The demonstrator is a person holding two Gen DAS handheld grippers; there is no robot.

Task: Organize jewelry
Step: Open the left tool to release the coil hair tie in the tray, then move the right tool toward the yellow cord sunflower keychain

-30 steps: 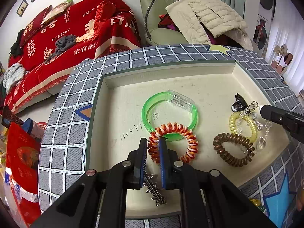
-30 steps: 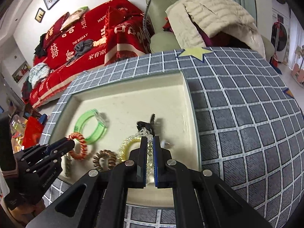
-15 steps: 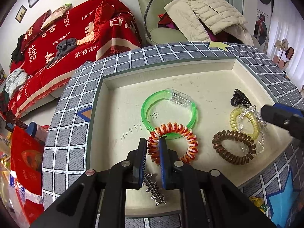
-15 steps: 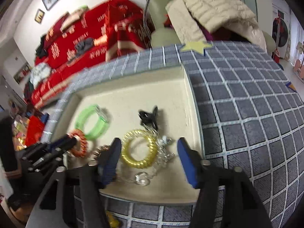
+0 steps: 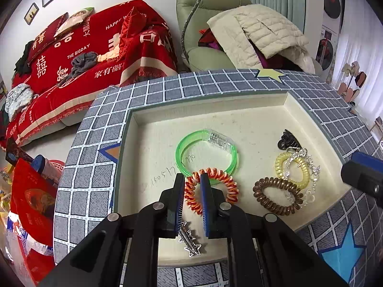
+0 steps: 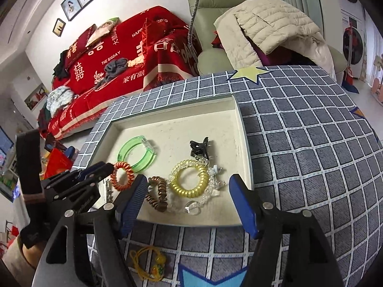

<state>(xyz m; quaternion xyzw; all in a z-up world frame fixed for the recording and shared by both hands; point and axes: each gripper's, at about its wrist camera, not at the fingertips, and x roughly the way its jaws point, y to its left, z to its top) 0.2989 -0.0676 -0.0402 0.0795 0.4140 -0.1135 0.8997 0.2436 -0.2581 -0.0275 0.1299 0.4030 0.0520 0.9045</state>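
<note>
Already most of the jewelry lies in the cream tray (image 6: 241, 129): ahead of the right gripper (image 6: 189, 201), whose empty jaws are opening, sit a yellow coil band (image 6: 189, 179), brown coil (image 6: 158, 193) and crystal bracelet (image 6: 210, 186). The left gripper (image 5: 192, 201) pinches a red-and-white coil band (image 5: 211, 191) just before a green bangle (image 5: 205, 153). Apparently unsorted, a yellow cord charm (image 6: 148, 263) waits below the right gripper, outside the tray.
</note>
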